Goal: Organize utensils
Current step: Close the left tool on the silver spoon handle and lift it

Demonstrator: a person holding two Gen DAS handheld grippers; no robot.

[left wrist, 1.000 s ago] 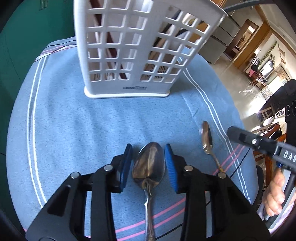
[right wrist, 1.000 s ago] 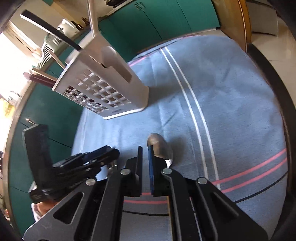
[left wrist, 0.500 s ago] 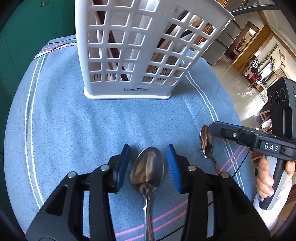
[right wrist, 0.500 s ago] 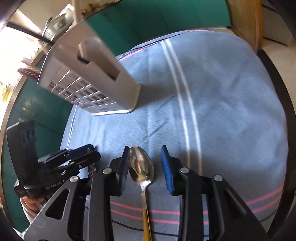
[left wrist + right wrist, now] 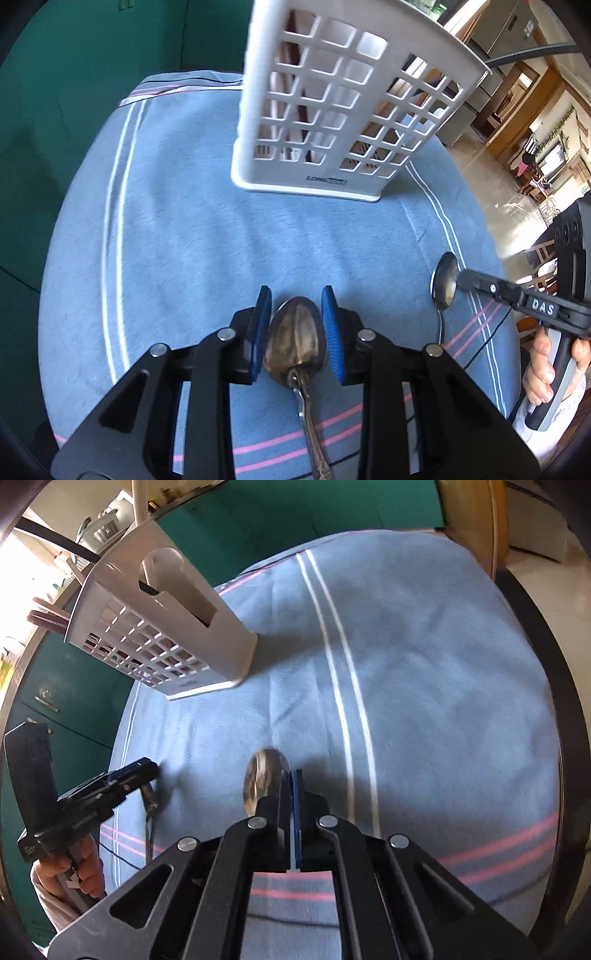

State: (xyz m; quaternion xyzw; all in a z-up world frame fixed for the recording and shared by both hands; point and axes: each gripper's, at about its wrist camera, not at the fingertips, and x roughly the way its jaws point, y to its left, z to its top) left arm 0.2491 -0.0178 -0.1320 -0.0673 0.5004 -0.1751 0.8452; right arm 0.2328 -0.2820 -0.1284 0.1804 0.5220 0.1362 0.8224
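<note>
While the big spoon (image 5: 295, 336) is lying bowl-forward on the blue cloth (image 5: 177, 229), my left gripper (image 5: 295, 332) is straddling it, pads wide, gripping nothing. Right gripper (image 5: 291, 805) is looking pinched shut beside the smaller spoon (image 5: 264, 779); grabbing it, can't tell. I'm guessing pickup, then lifting toward the white caddy (image 5: 343, 110).

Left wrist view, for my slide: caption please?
Open left gripper straddles a spoon before the white caddy.
</note>
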